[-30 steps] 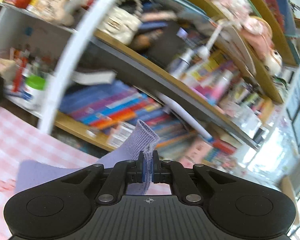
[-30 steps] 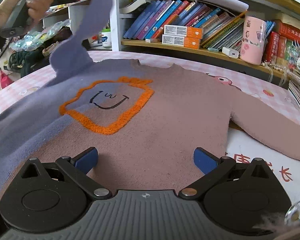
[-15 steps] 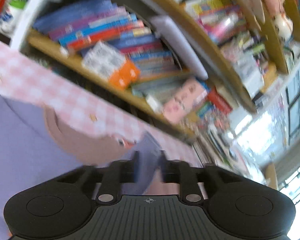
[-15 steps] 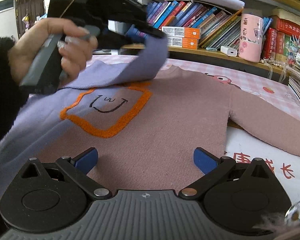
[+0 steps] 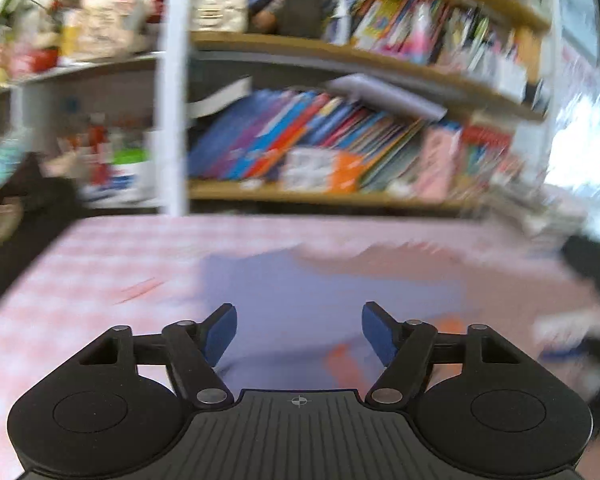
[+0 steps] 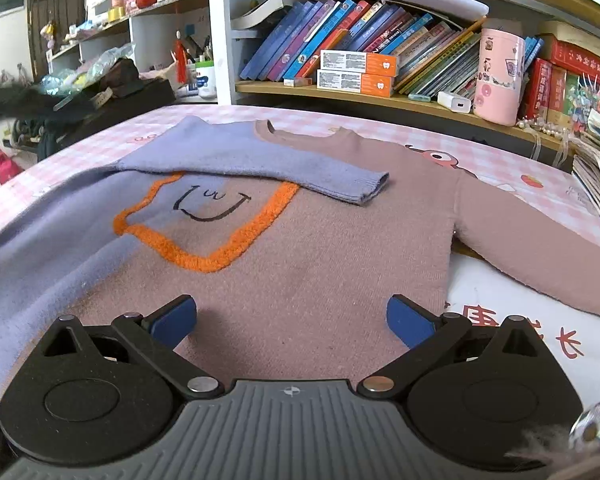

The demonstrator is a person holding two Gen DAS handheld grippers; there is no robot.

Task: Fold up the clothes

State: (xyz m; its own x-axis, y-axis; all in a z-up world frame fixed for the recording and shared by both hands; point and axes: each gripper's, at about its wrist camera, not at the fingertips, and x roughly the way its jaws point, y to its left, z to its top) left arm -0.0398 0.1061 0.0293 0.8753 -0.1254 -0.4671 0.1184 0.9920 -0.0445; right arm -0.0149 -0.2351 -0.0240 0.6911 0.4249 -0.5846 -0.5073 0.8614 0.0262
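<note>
the sweater (image 6: 320, 240) lies flat on the table (image 6: 500, 160), lilac sleeve (image 6: 260, 160) folded across the chest. the pink sleeve (image 6: 540, 248) extends rightward, nearer the right gripper (image 6: 292, 318), whose jaws stand wide and empty. the left gripper (image 5: 299, 330) has just been opening, nothing between its jaws.

I see the sweater (image 6: 308, 248) lying flat on the table (image 6: 500, 160), front up. Its left sleeve (image 6: 260, 160) lies folded across the chest, cuff toward the middle; its right sleeve (image 6: 540, 248) extends out to the right. Behind the table stands a bookshelf (image 6: 380, 100), books (image 6: 340, 40) on it, a cup (image 6: 498, 76) to their right.
</note>
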